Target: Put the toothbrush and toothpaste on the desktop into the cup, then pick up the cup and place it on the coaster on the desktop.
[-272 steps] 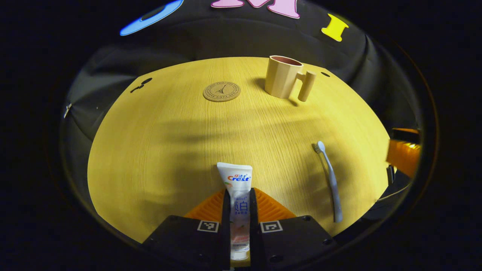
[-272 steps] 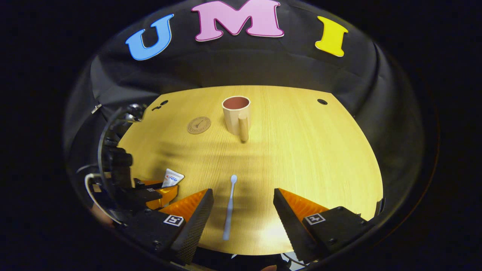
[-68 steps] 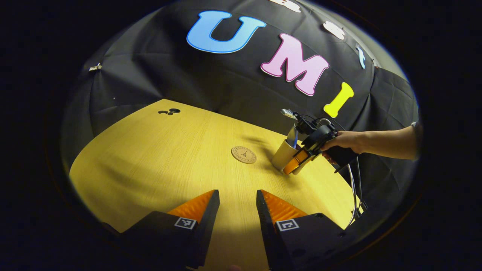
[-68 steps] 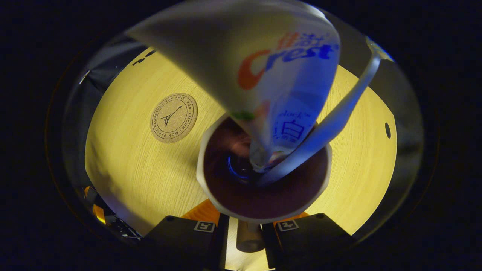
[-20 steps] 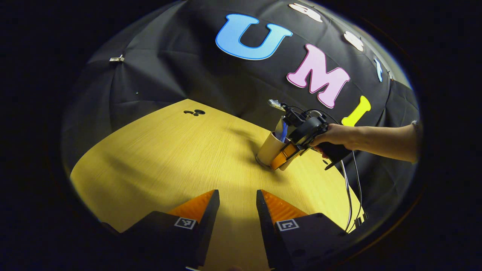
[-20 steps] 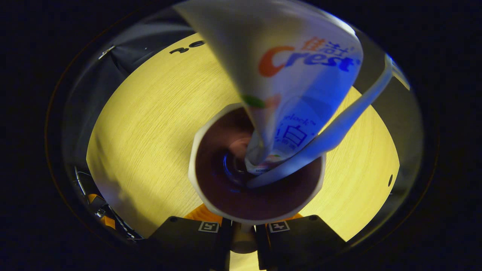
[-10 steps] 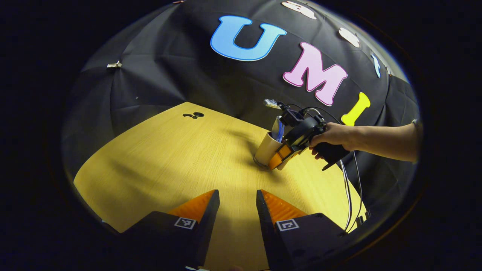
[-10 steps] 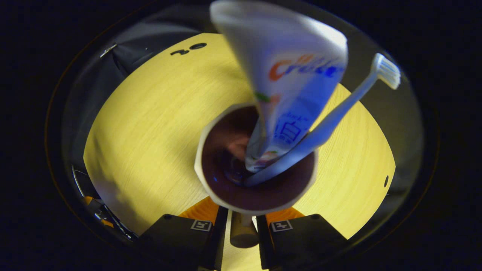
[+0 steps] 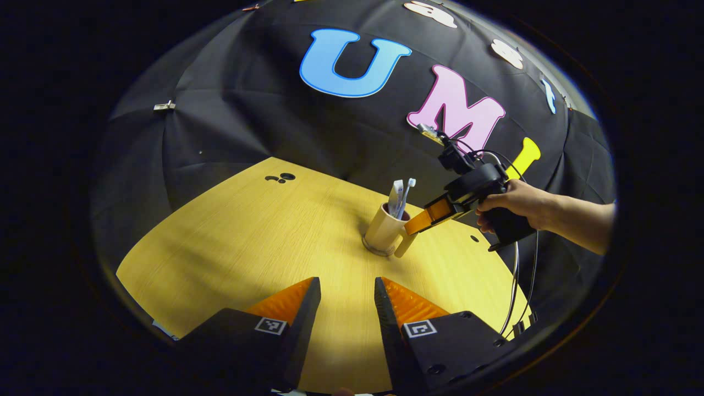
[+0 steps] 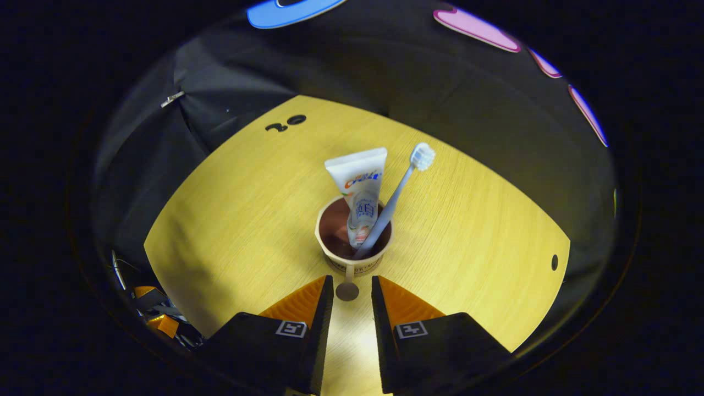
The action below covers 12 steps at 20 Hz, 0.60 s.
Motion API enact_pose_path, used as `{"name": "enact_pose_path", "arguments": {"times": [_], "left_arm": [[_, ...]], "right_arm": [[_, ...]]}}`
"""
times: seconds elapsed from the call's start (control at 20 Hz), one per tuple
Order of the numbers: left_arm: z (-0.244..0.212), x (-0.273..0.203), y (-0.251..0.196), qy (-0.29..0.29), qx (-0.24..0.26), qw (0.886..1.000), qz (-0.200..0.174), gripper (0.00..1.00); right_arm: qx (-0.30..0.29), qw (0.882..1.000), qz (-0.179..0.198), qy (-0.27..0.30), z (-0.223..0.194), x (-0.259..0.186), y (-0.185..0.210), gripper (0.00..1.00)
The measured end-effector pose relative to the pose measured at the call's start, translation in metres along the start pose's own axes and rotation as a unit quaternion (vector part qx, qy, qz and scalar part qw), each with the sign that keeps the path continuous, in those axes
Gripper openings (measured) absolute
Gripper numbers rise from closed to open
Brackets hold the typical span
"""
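Holding right gripper (image 10: 352, 286) raised off table (image 9: 247, 231), tilted down, hand (image 9: 517, 203) on grip; jaws released, handle between tips, untouched. Cup (image 10: 355, 256) at my 12 o'clock, on coaster (image 9: 379, 252); toothpaste (image 10: 360, 187), toothbrush (image 10: 399, 192) upright inside. Left gripper (image 9: 342, 291) parted, empty.

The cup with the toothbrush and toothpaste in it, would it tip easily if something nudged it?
Probably somewhat: the toothpaste and toothbrush stand well above the cup rim, leaning one way. The side handle likely adds imbalance. Its hard-looking wall would likely slide, not flex.
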<state>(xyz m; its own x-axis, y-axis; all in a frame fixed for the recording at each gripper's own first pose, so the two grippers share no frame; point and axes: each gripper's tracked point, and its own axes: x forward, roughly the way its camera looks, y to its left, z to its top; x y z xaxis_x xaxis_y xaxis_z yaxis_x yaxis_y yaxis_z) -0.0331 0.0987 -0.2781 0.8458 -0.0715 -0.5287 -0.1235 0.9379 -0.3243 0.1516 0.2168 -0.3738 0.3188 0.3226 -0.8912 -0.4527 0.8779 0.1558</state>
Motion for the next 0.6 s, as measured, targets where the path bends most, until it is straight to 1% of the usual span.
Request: {"name": "enact_pose_path", "arguments": {"times": [0.2,0.3,0.5,0.6], "left_arm": [[0.024,-0.010,-0.020,-0.013,0.030,0.999,-0.009,0.63],[0.034,-0.014,-0.030,-0.015,0.043,0.999,-0.014,0.63],[0.050,-0.022,-0.053,-0.018,0.050,0.998,-0.037,0.62],[0.060,-0.025,-0.064,-0.020,0.050,0.997,-0.046,0.63]], "right_arm": [[0.011,0.999,0.010,-0.049,0.006,-0.047,0.004,0.43],[0.011,0.998,0.011,-0.067,0.002,-0.072,0.003,0.43],[0.012,0.993,-0.002,-0.120,-0.003,-0.115,-0.001,0.43],[0.011,0.989,-0.015,-0.145,-0.007,-0.137,-0.004,0.43]]}}
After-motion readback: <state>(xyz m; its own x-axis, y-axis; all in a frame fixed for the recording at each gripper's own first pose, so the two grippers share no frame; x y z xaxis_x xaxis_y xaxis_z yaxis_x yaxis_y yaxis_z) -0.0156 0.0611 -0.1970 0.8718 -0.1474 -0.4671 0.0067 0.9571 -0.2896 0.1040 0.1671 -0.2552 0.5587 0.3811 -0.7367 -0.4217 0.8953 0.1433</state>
